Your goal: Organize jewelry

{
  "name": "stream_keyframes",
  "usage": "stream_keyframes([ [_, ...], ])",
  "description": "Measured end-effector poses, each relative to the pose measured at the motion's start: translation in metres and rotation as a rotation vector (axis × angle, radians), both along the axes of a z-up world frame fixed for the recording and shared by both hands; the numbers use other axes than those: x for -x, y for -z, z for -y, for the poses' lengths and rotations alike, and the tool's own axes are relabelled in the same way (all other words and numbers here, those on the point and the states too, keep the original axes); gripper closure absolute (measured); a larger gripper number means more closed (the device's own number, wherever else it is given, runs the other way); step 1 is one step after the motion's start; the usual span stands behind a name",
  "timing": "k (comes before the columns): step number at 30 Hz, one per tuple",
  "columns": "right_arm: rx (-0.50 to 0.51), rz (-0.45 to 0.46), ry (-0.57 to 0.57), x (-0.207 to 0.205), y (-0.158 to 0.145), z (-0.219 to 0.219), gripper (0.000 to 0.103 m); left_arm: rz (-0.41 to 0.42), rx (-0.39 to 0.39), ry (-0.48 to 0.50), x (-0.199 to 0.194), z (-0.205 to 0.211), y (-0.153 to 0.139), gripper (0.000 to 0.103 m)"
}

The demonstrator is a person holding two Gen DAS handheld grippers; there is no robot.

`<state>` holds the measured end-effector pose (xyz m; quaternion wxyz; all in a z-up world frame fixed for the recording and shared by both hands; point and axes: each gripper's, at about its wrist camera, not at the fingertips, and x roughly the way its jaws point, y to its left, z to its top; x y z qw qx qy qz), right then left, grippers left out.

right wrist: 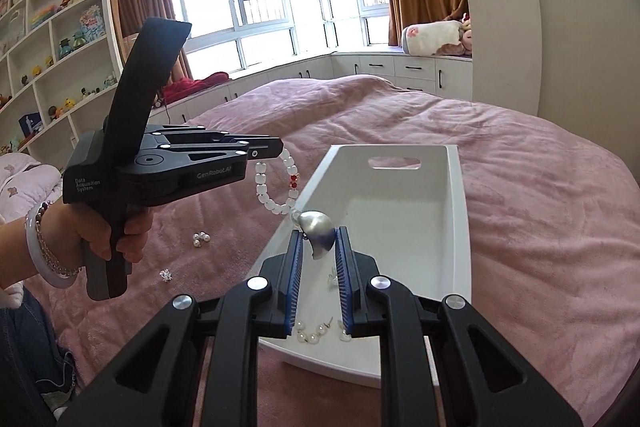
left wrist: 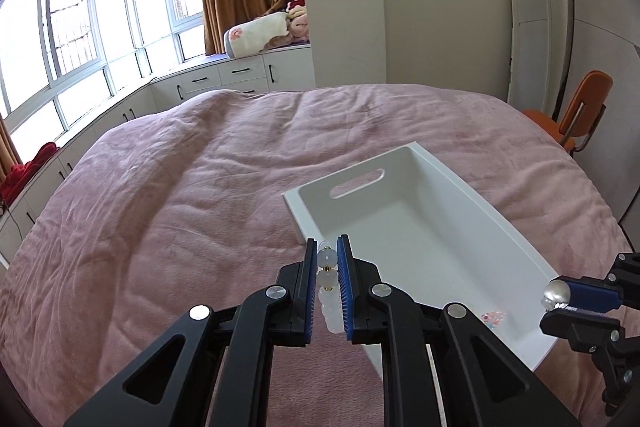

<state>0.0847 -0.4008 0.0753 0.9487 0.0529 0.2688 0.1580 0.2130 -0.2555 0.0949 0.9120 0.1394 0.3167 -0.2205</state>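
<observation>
Now, L gripper point(left wrist: 327, 247) clamped on white bead bracelet point(right wrist: 276, 187), R gripper point(right wrist: 318, 233) clamped on silver pearl earring point(right wrist: 318, 227), both over white tray point(right wrist: 456, 227) on pink bedspread point(left wrist: 160, 187), 2 loose pieces point(right wrist: 200, 238) beside tray

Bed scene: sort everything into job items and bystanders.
Job: white bead bracelet in left gripper; silver earring in right gripper; white tray; pearl cluster; crystal piece.
Bystanders: orange chair; shelf toys; rolled blanket.
</observation>
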Motion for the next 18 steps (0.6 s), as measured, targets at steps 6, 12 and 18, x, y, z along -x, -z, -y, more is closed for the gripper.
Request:
stream_keyframes([
  [6,0.002,-0.022,0.015,0.002,0.009,0.009,0.086,-0.013,0.004,0.015,0.001,0.019,0.009,0.087],
  [12,-0.005,-0.046,0.024,0.002,0.018,0.012,0.086,-0.016,0.013,0.048,0.007,0.033,0.013,0.087],
  [18,0.002,-0.053,0.017,0.002,0.020,0.009,0.086,-0.046,0.037,0.066,0.010,0.043,0.017,0.087],
])
